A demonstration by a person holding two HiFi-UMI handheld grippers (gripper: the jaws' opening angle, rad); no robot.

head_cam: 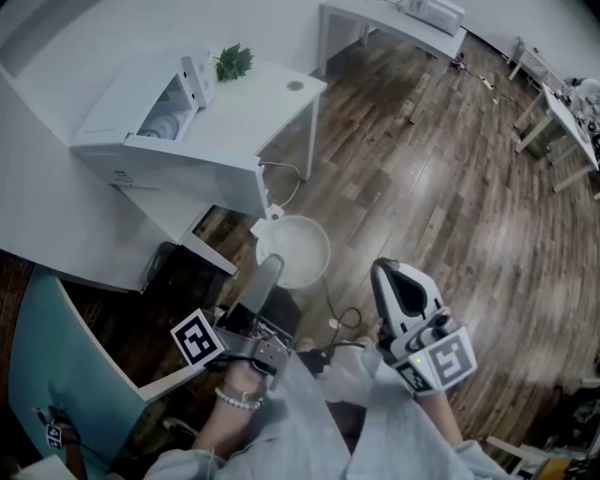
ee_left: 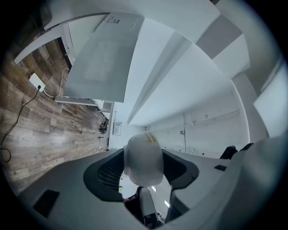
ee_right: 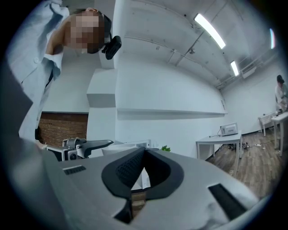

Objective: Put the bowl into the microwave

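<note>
In the head view a white bowl (head_cam: 295,248) hangs above the wood floor, and my left gripper (head_cam: 270,267) is shut on its near rim. The left gripper view shows the bowl (ee_left: 145,150) edge-on between the wide-set pads of the left gripper (ee_left: 145,170). The white microwave (head_cam: 164,127) stands up and to the left on a white table (head_cam: 281,98), with its door open and a glass plate inside. To the right of the bowl, my right gripper (head_cam: 384,274) is shut with nothing in it. Its tips (ee_right: 144,155) meet in the right gripper view.
A small green plant (head_cam: 234,61) stands behind the microwave. More white tables stand at the back (head_cam: 394,23) and far right (head_cam: 562,112). A power strip with a cable (ee_left: 36,81) lies on the floor. A teal panel (head_cam: 37,347) is at the lower left.
</note>
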